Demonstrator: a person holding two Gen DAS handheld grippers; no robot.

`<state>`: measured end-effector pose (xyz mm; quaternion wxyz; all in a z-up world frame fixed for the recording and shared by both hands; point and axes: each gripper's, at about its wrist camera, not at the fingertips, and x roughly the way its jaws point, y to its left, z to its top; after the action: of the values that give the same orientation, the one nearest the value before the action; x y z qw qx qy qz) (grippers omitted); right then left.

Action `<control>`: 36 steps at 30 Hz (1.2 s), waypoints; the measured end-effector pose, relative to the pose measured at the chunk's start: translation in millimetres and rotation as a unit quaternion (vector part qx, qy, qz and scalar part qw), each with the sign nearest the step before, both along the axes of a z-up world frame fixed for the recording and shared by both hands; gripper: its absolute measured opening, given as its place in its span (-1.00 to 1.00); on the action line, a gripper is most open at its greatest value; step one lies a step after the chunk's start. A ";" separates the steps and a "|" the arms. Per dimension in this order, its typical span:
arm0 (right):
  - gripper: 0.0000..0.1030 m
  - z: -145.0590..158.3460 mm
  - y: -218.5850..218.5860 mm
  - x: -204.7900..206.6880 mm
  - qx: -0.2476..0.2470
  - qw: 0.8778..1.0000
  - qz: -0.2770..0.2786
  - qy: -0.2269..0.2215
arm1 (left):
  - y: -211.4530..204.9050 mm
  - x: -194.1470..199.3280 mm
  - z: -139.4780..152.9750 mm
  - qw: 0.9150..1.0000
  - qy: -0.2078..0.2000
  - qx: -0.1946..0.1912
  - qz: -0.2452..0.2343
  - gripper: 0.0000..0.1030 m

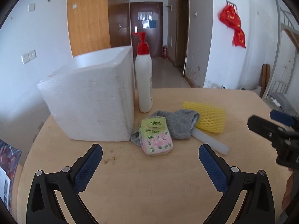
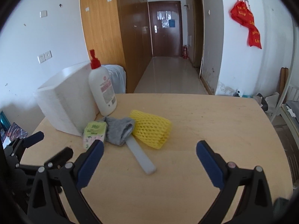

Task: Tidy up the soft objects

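- Grey knit is what catches the eye: a crumpled sock [image 1: 179, 124] lies in the small heap just in front of the white foam box [image 1: 89, 100], its cuff end draped over the yellow foam net sleeve [image 1: 207, 116].
- Touching the sock on the box side is a soft green tissue pack [image 1: 156, 137] with pink flowers, lying flat with its long axis running away from the box front toward the grippers.
- A pale plastic stick [image 1: 211, 141] pokes out from under the sock, angled away from the box; it looks rigid, so probably not part of the sorting.
- The pump bottle [image 1: 143, 78] stands upright right beside the box's corner, behind the heap.
- The left gripper [image 1: 150, 155] hangs above the bench [image 1: 149, 186] with its jaws spread wide and nothing in them; the tissue pack sits almost dead ahead, between the two blue pads.
- The right gripper [image 2: 149, 149] is likewise spread wide and empty, lined up more with the stick and net sleeve, farther from the box.
- My guess is the left one is nearer the tissue pack and would take it across its short side.
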<state>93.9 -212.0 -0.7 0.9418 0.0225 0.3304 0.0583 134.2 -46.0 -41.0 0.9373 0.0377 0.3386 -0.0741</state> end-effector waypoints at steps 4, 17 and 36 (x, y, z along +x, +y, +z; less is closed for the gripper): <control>0.95 -4.7 -0.2 23.4 -0.006 1.000 -0.001 0.015 | -5.1 16.3 -9.0 1.000 0.010 0.011 0.000 1.00; 0.95 -26.8 -12.8 64.9 -0.012 0.999 -0.009 0.045 | -8.4 48.0 -36.1 0.998 0.054 0.007 0.002 1.00; 0.82 -47.2 -20.6 93.9 0.023 0.996 -0.012 0.081 | -11.9 76.6 -60.7 0.994 0.105 0.009 -0.003 0.55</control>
<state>187.9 -232.6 -47.9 0.9117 0.0524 0.4041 0.0525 210.8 -57.9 -101.7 0.8959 0.0389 0.4357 -0.0773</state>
